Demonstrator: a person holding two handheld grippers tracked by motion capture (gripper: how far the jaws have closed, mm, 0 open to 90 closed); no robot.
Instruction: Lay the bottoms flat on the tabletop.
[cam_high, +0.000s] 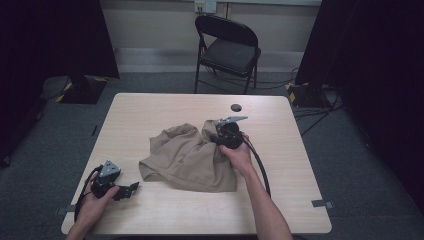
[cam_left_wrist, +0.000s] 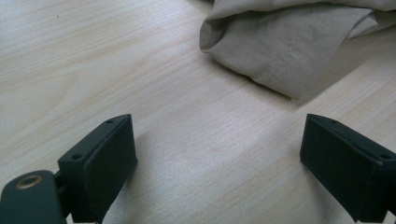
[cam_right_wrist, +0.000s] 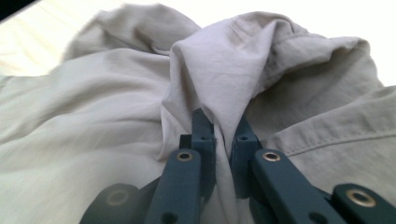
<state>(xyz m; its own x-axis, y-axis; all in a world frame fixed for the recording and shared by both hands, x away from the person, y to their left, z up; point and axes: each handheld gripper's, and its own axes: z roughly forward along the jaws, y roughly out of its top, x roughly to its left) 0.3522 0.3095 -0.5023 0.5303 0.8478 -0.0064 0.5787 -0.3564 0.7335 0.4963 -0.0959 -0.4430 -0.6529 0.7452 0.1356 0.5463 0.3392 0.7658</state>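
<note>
A: Item one, right gripper (cam_high: 223, 134). We log it just right of centre in the high view, at the upper right part of the tan garment (cam_high: 187, 157). In the right gripper view its jaws are pressed together on a raised fold of cloth (cam_right_wrist: 219, 79), which climbs from between them toward the top centre of the frame.

B: Agreed. Item two, left gripper (cam_high: 127, 190). We place it at the lower left of the high view, low over the wooden table (cam_high: 150, 107), jaws spread wide with bare wood between them.

A: Relation to note: from the left gripper the garment lies up and to the right. In the left gripper view a stitched hem corner (cam_left_wrist: 280, 77) sits at the upper right, apart from both jaws.

B: Long axis?

A: The heap runs roughly from lower left to upper right across the table's middle. We judge the free gripper nearer the lower left hem, the clamped one already at the far end.

B: Labels, brands, writing?

A: None that we can read on cloth, grippers or table.
</note>
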